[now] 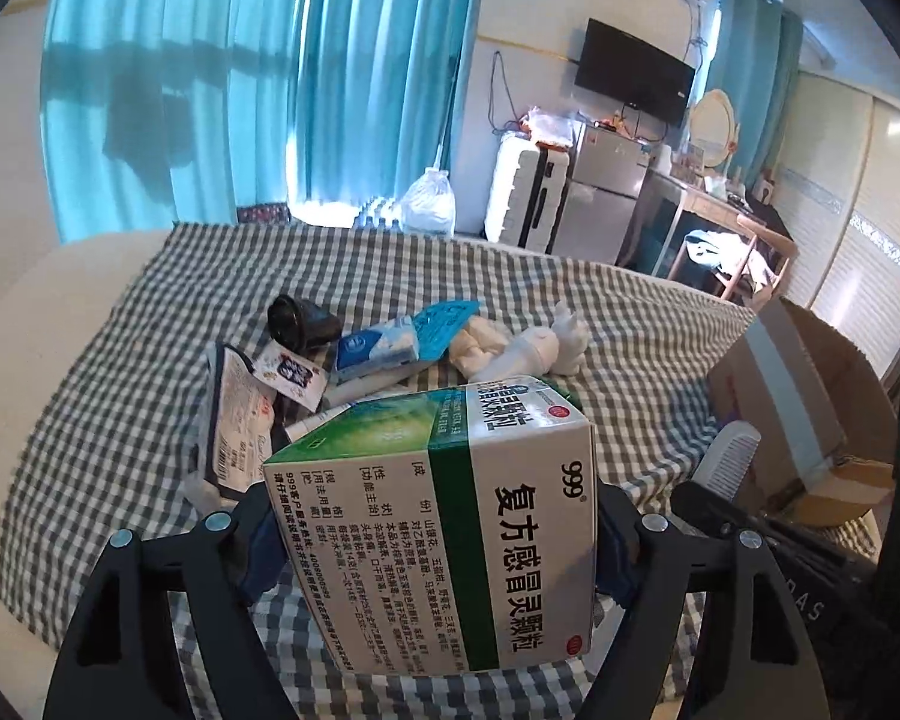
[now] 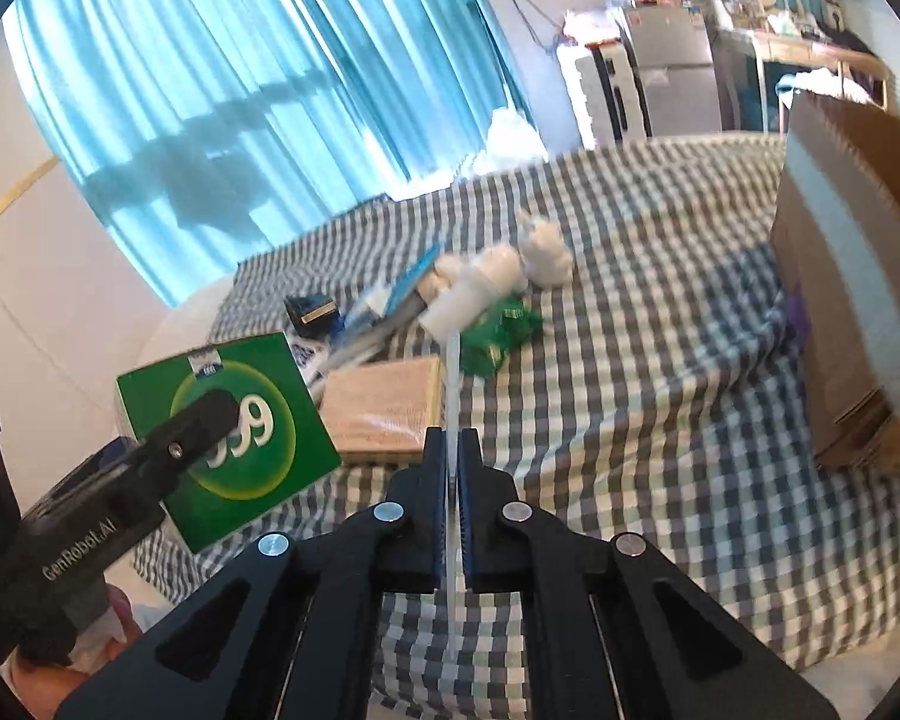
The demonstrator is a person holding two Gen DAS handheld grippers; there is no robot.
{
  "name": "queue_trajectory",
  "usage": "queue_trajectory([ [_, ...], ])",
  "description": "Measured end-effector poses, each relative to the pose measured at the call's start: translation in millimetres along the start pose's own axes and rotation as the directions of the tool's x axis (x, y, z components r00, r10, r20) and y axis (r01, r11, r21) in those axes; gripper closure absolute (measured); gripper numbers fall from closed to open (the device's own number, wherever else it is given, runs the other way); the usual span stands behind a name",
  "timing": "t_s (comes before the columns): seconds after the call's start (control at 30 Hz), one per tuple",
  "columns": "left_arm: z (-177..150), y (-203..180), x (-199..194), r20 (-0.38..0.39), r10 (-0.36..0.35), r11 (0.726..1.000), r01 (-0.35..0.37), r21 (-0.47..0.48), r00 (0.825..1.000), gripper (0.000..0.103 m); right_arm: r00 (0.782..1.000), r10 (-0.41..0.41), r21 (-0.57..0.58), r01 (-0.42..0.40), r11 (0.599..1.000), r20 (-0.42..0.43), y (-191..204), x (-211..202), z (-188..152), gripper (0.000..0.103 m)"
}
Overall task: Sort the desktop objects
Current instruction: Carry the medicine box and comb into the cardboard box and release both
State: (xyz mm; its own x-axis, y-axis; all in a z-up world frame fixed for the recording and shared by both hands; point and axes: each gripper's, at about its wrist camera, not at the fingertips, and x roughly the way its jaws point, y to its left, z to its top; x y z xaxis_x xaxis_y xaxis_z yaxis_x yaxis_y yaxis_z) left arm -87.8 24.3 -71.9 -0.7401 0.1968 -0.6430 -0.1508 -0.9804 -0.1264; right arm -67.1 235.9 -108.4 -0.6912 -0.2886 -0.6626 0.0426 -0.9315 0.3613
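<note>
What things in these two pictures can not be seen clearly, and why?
- Cardboard box: right wrist view, motion-blurred and cut by the frame edge; its inside is hidden.
- Thin white item clamped in the right gripper: seen edge-on, kind unclear.
- Pile behind the medicine box: left wrist view, partly covered by that box, held in the left gripper.

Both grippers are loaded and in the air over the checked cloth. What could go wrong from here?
1. The left gripper holds the green-and-white medicine box tilted, so it may twist or slip out.
2. The right gripper pinches a thin white comb edge-on by one end; it could pivot or drop.
3. The cardboard box stands to the right, so the two grippers, already close together, may collide heading there.
</note>
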Motion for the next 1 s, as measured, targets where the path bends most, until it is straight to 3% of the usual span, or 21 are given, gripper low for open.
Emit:
queue_trajectory([
  [0.57, 5.7, -27.9, -53.1, -0.012, 0.015, 0.998, -0.014, 0.055, 1.000, 0.022, 0.998, 0.011, -0.059, -0.007, 0.998, 0.060, 25.8, -64.4, 2.7, 0.099],
  [0.83, 34.2, -43.3, -70.0, 0.031, -0.004, 0.997, 0.002, 0.078, 1.000, 0.022, 0.988, 0.024, -0.112, -0.007, 0.994, 0.151, 29.7, -111.1, 34.8, 0.099],
  [1.0, 63.5, -75.0, -75.8, 0.066, -0.043, 0.992, 0.034, 0.126, 0.997, 0.022, 0.977, 0.030, -0.106, -0.008, 0.994, 0.210, 15.2, -141.4, 63.5, 0.099],
])
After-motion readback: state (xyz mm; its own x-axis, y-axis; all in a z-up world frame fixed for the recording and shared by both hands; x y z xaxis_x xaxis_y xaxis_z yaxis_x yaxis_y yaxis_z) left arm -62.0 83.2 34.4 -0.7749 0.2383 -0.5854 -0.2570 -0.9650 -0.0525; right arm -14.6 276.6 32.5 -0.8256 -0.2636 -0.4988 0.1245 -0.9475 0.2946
